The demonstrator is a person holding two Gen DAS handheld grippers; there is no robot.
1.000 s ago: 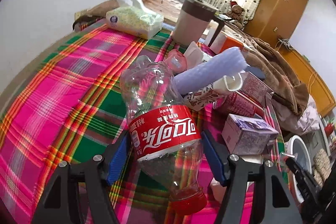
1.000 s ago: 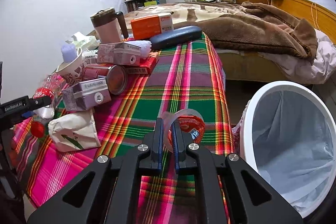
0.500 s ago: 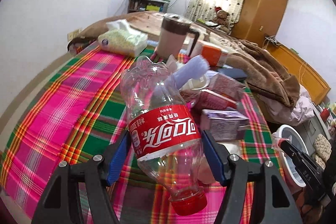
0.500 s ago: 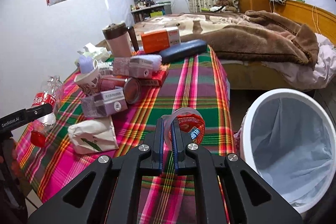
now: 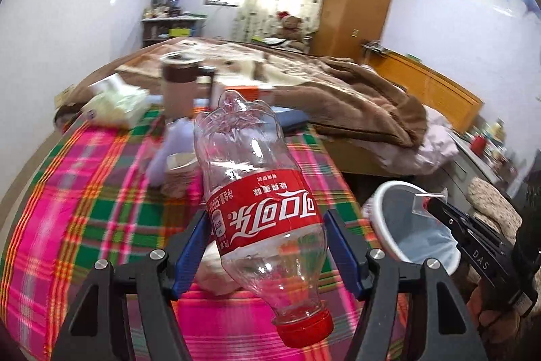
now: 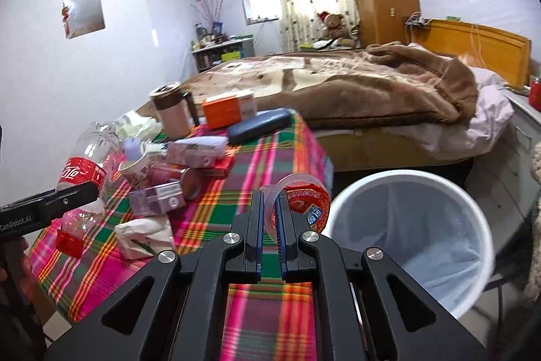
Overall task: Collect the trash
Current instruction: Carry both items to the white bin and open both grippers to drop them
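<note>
My left gripper (image 5: 267,242) is shut on an empty clear cola bottle (image 5: 260,192) with a red label, held cap-down above the plaid table. It also shows in the right wrist view (image 6: 84,178). My right gripper (image 6: 269,219) is shut on a small clear plastic cup with a red lid (image 6: 301,202), held above the table's near corner, left of the white lined trash bin (image 6: 409,235). The bin also shows in the left wrist view (image 5: 412,225), with the right gripper (image 5: 429,202) over its rim.
On the plaid tablecloth (image 6: 236,202) lie a purple box (image 6: 157,200), a crumpled white bag (image 6: 145,234), a paper cup (image 6: 135,171), an orange box (image 6: 228,107), a tumbler (image 6: 172,114) and a dark case (image 6: 258,126). A bed with a brown blanket (image 6: 372,90) stands behind.
Both grippers have lifted and moved right toward the bin. The bottle now hangs higher above the table, and the right gripper with the cup is closer to the bin's rim.
</note>
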